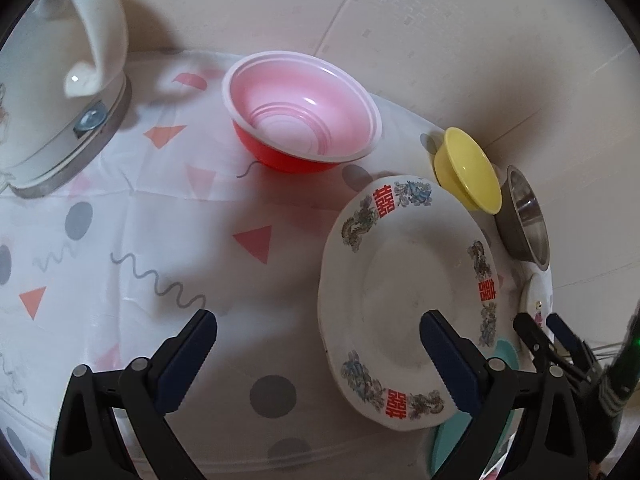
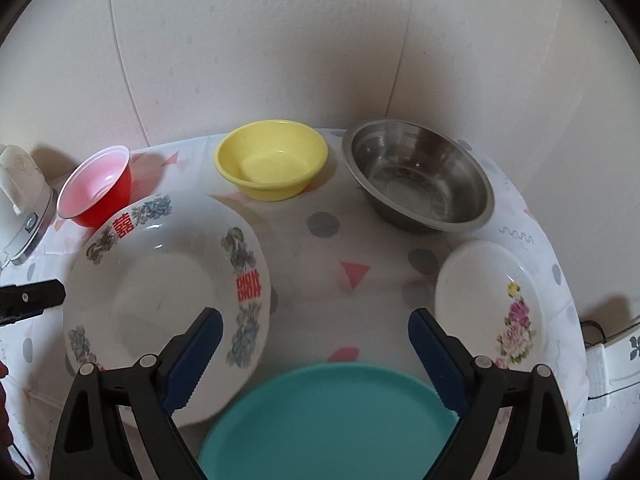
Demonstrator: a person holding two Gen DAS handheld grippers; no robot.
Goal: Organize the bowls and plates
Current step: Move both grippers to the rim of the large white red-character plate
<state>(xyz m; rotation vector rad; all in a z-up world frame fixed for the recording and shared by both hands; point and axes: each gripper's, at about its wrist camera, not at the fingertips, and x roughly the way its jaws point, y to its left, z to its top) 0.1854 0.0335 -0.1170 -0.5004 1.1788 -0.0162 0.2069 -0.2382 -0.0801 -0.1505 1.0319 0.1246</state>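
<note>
A large white plate with red characters (image 1: 404, 276) (image 2: 160, 292) lies on the table. A red bowl (image 1: 300, 112) (image 2: 98, 192), a yellow bowl (image 1: 468, 170) (image 2: 272, 164) and a steel bowl (image 1: 524, 216) (image 2: 416, 180) stand at the back. A flowered white plate (image 2: 480, 300) lies at the right and a teal plate (image 2: 328, 420) at the front. My left gripper (image 1: 318, 340) is open and empty, its right finger over the large plate. My right gripper (image 2: 314, 340) is open and empty above the teal plate; it also shows in the left wrist view (image 1: 544, 328).
A white kettle on its base (image 1: 60, 80) (image 2: 20, 208) stands at the back left. The round table (image 1: 160, 220) has a patterned white cloth, and its edge curves close behind the bowls. A wall rises behind. A white box (image 2: 616, 364) sits beyond the right edge.
</note>
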